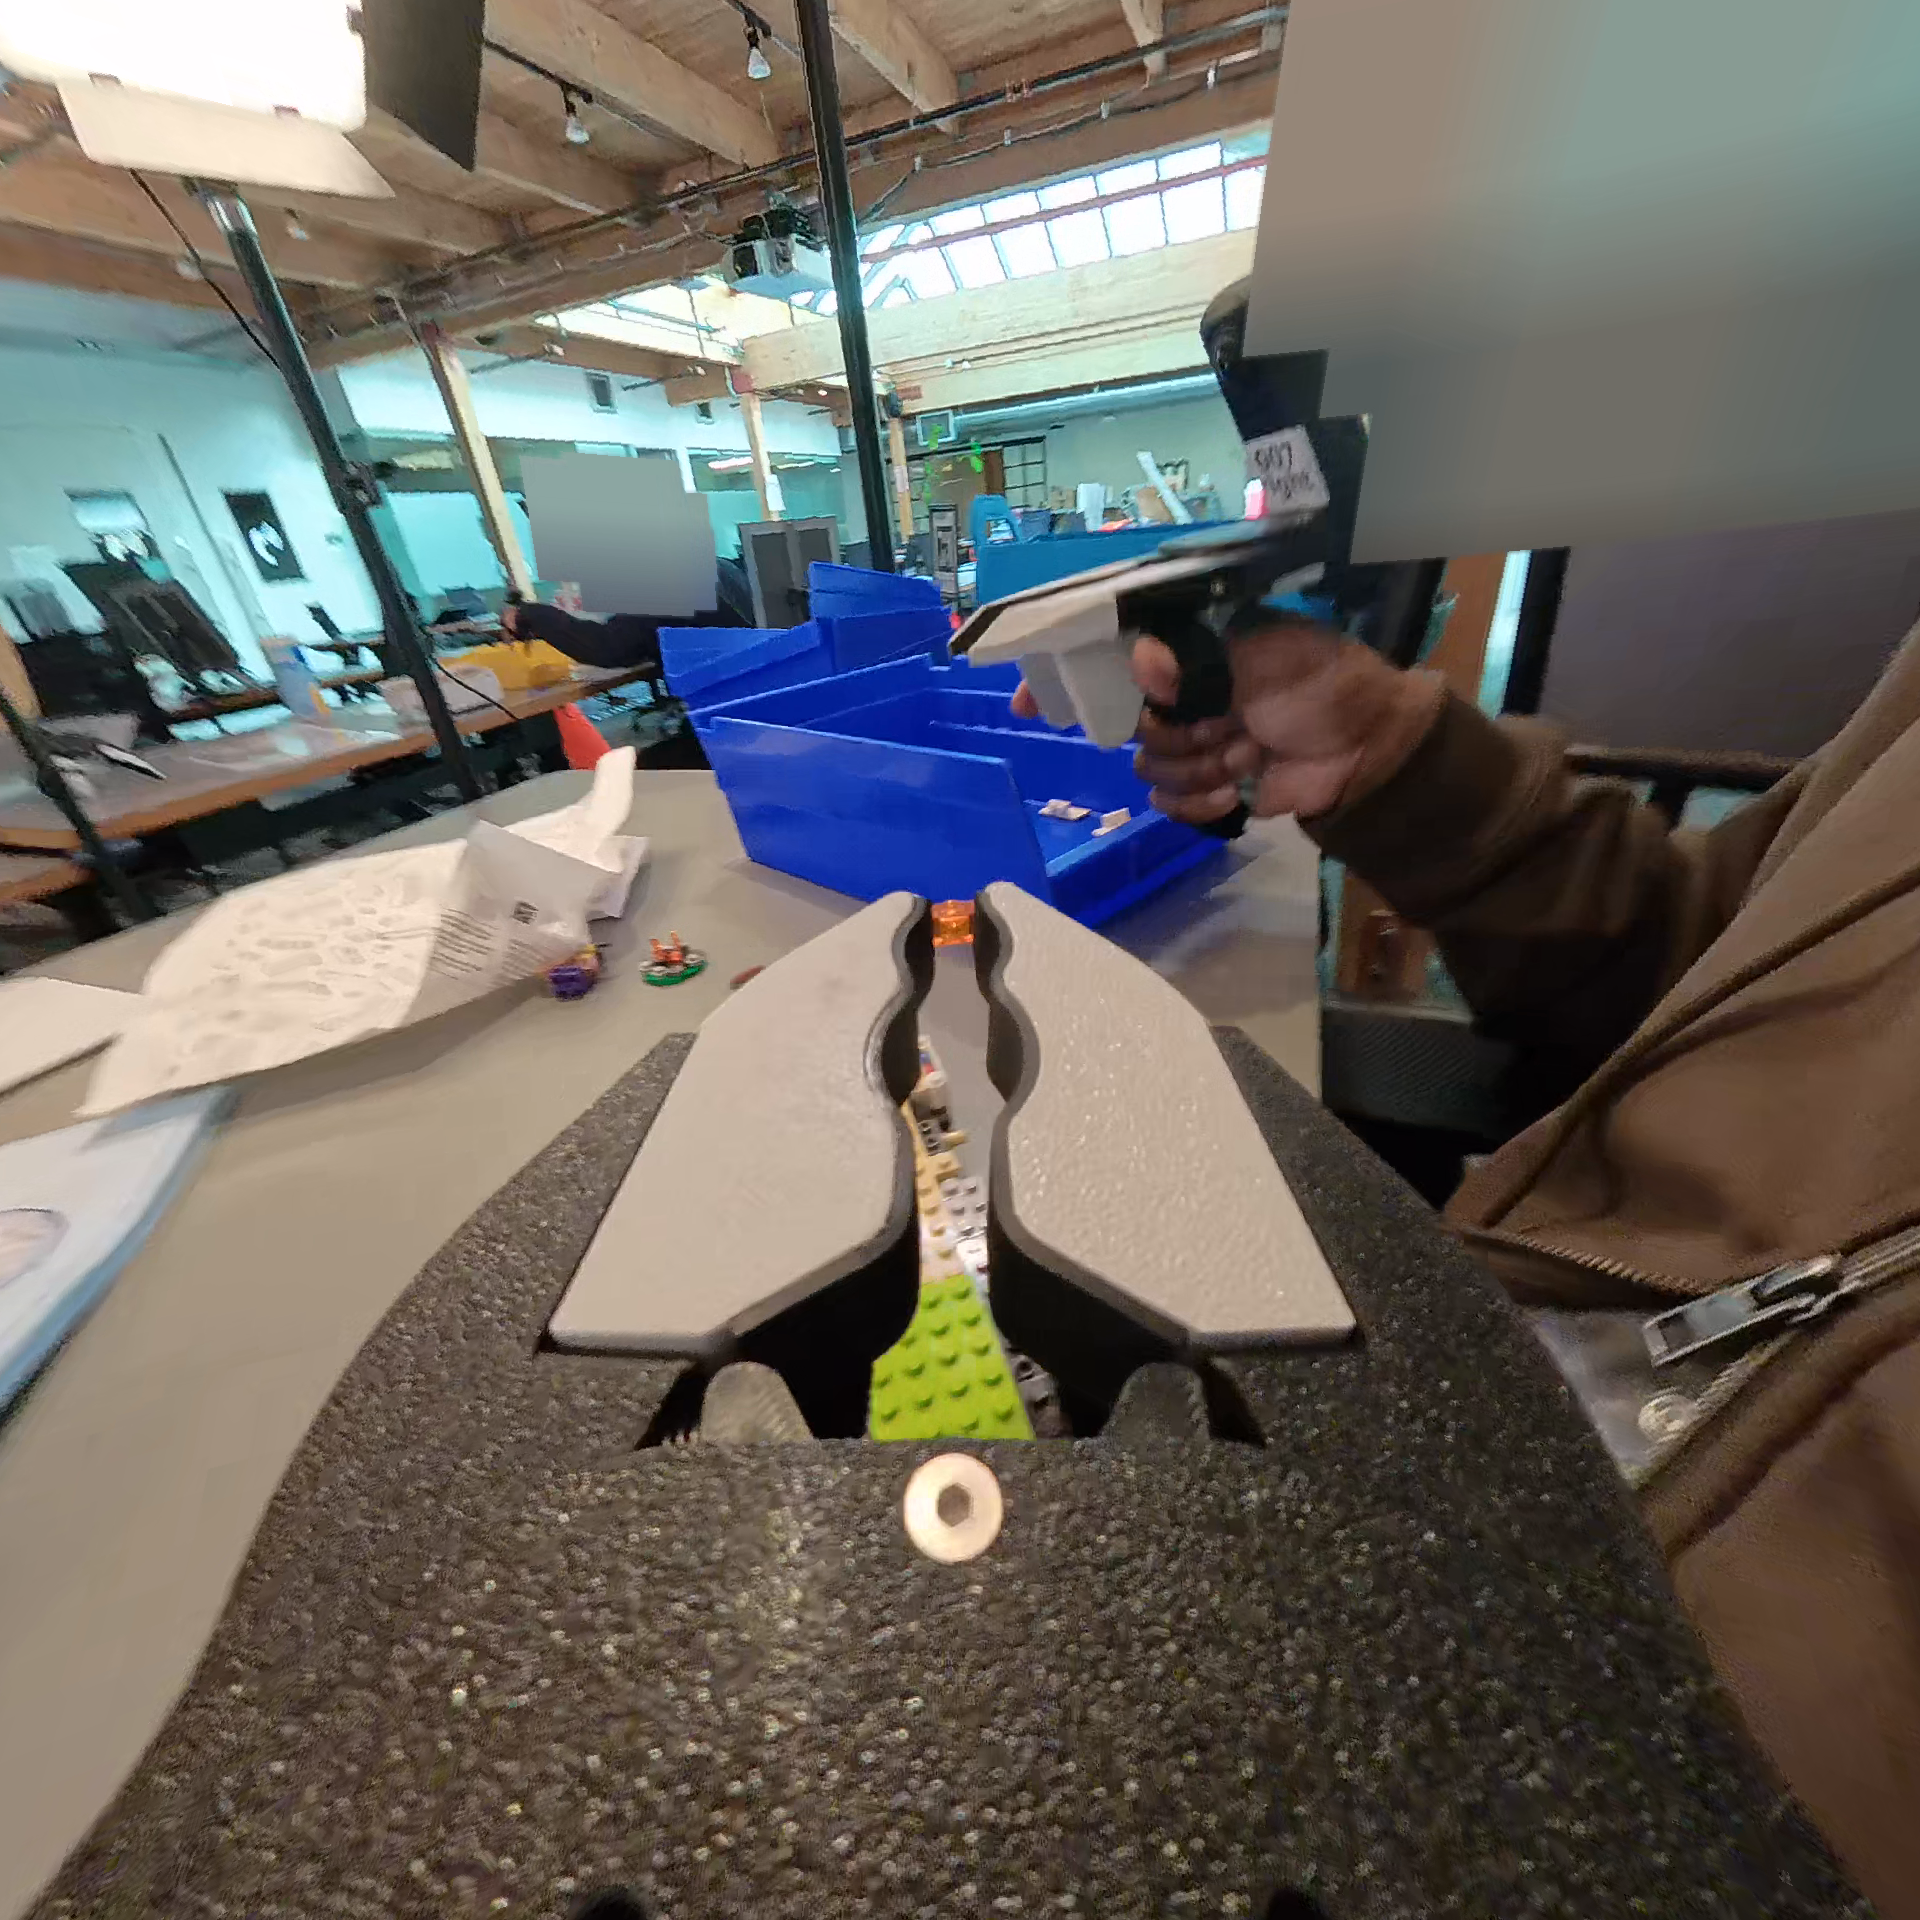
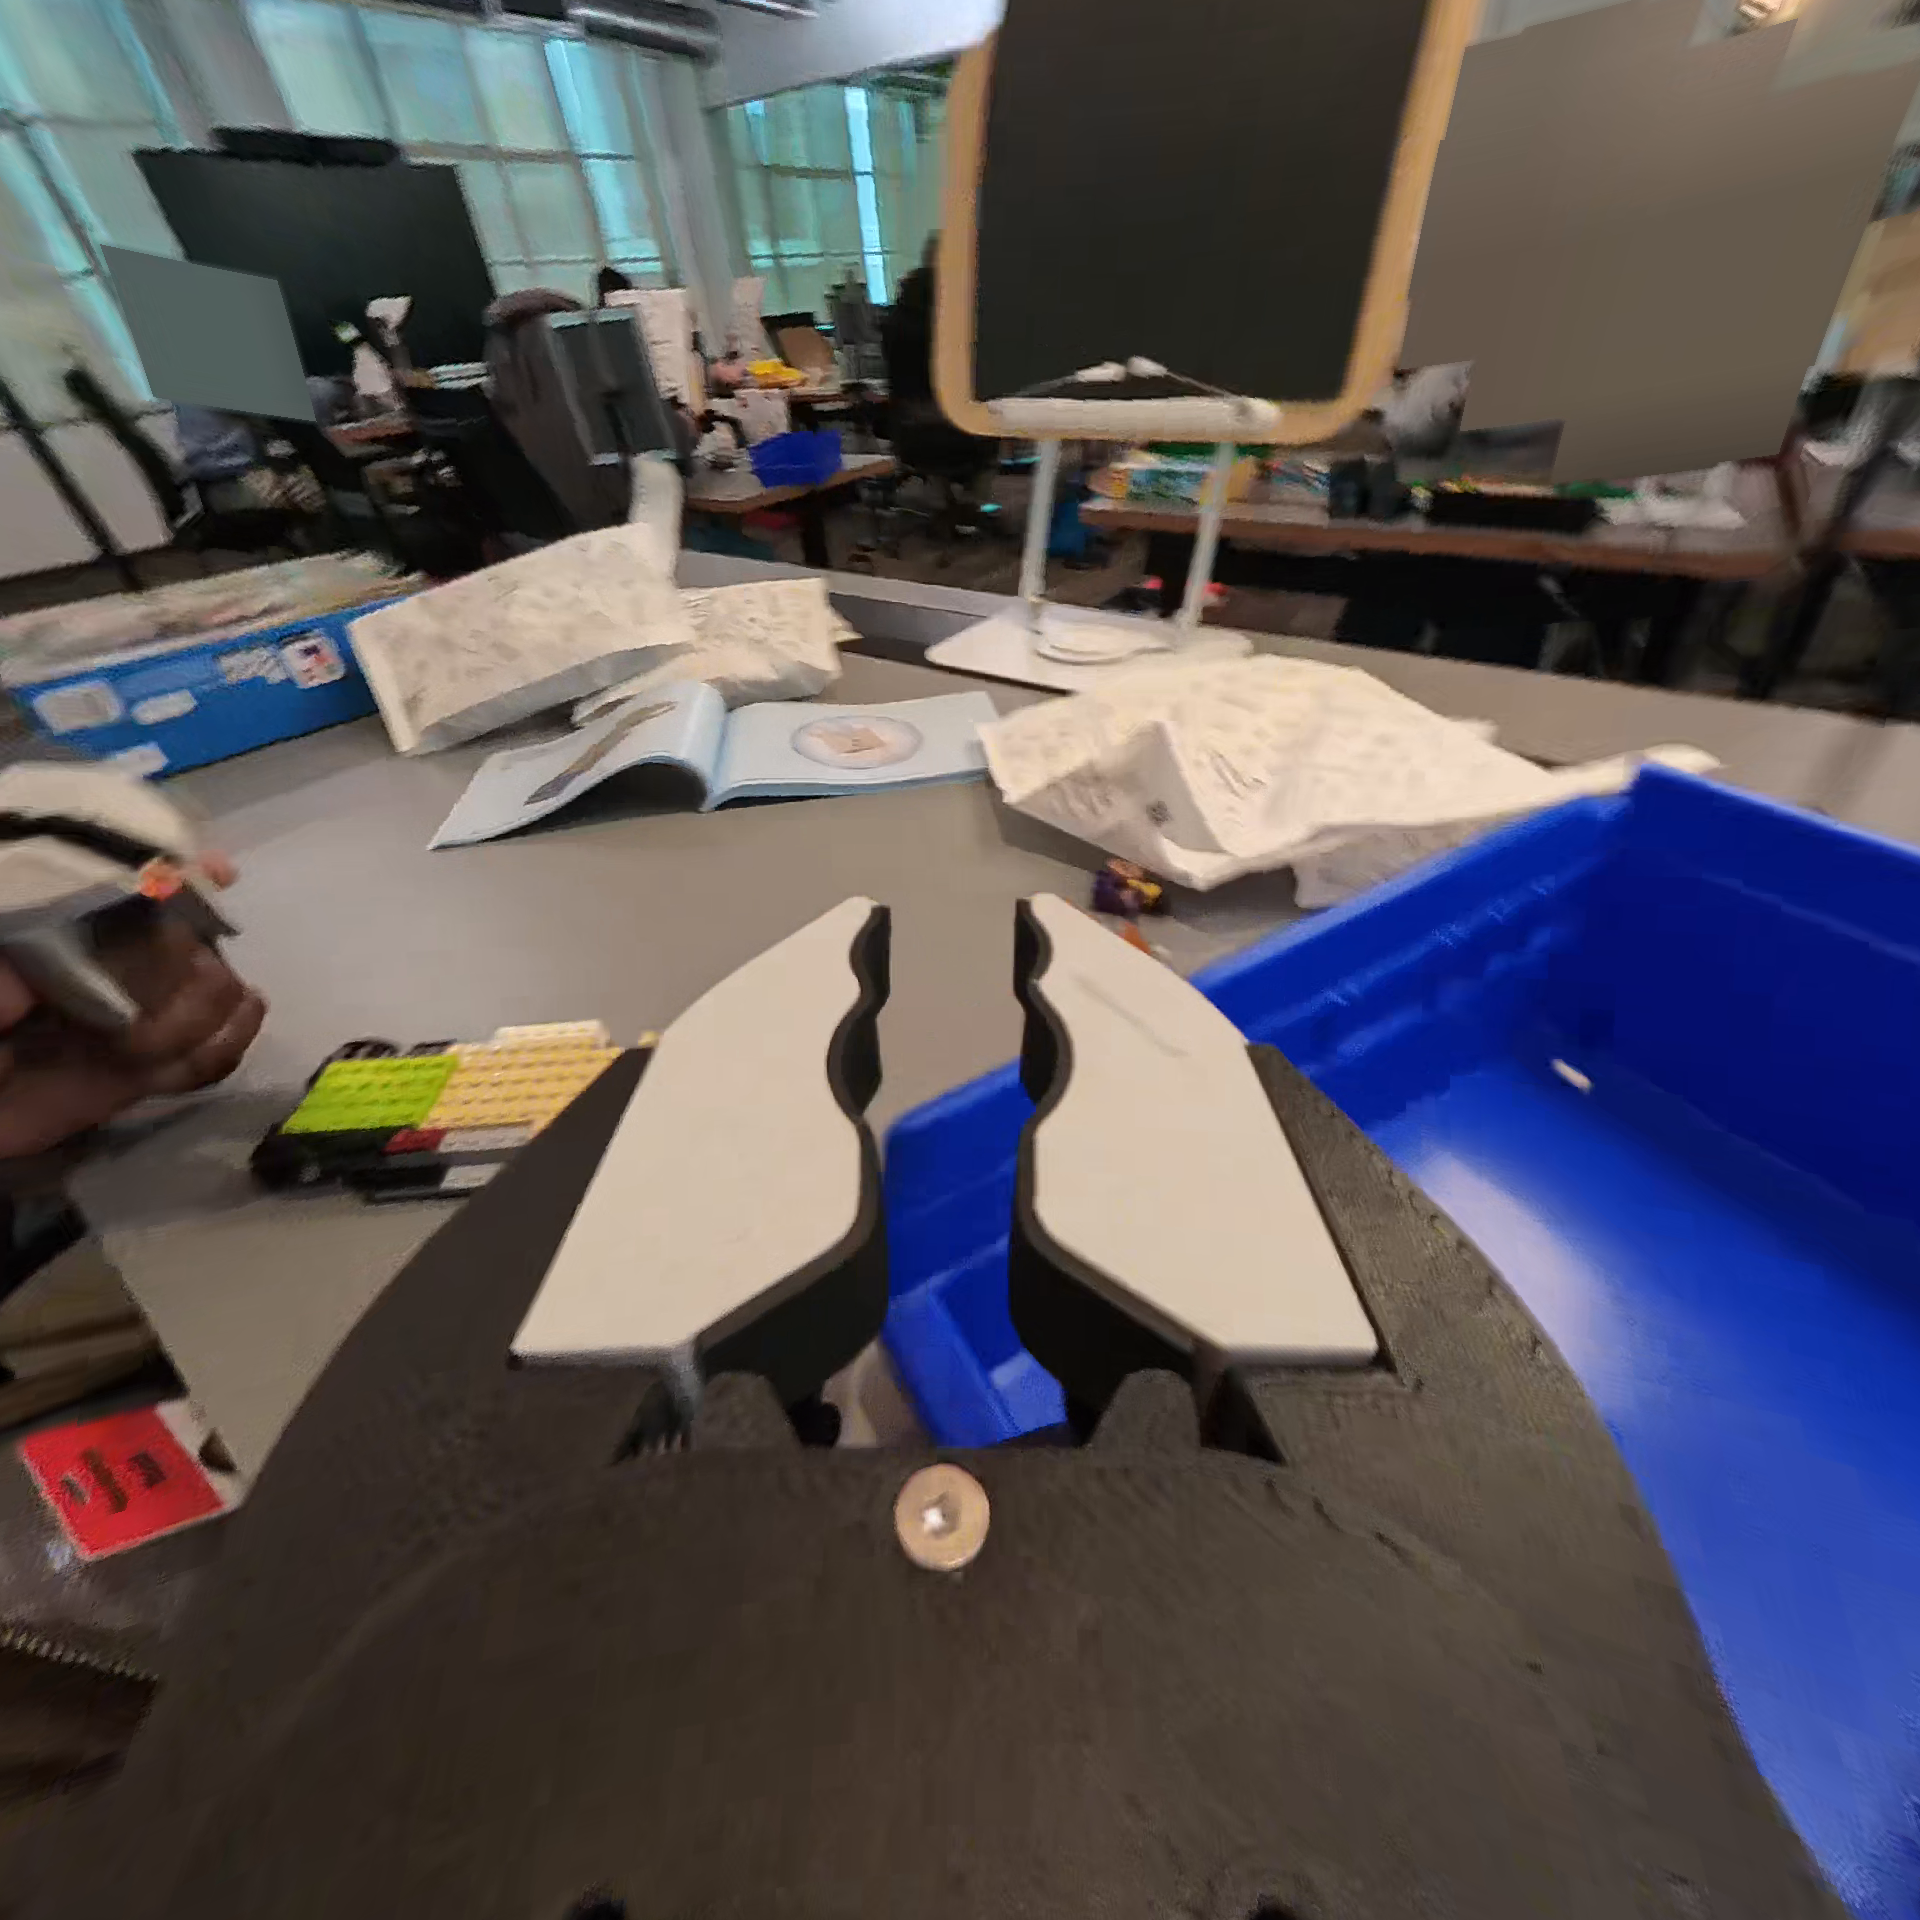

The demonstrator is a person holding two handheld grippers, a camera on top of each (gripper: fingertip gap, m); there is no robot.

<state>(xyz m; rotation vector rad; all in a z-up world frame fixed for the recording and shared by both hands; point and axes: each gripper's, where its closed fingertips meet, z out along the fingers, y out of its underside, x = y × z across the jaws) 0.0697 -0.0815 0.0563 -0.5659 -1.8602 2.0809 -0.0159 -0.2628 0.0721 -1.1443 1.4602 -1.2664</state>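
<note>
Holding a tiny orange brick [image 1: 951, 923] at its very tips, the left gripper [image 1: 953, 920] hangs above the gray tabletop [image 1: 312, 1195]. Its two fingers are almost together, and both pads press on the brick. Under this gripper sits a brick model [image 2: 447, 1091] with a green plate [image 1: 951, 1371] and tan pieces. It rests on the tabletop, and the brick is up in the air above the far end of it.

The right gripper [image 2: 951, 925] is partly open. Nothing is between its fingers. It floats over the near corner of a blue bin [image 2: 1558, 1091]. The left view shows the person's hand [image 1: 1278, 727] holding it up above the bin. Two small pale pieces [image 1: 1081, 812] lie on the bin's floor.

White paper bags [image 2: 1247, 769] lie crumpled on the tabletop beyond the bin. A small purple toy [image 2: 1127, 888] sits just beside one bag. Near it in the left view is a little green and orange toy [image 1: 673, 961]. An open booklet [image 2: 727, 753] lies flat farther back, with more white bags behind it. A blue box [image 2: 197, 675] sits at the far left. A stand [image 2: 1081, 644] with a dark board is at the back edge of the tabletop. A brown sleeve [image 1: 1507, 831] covers the right arm.
</note>
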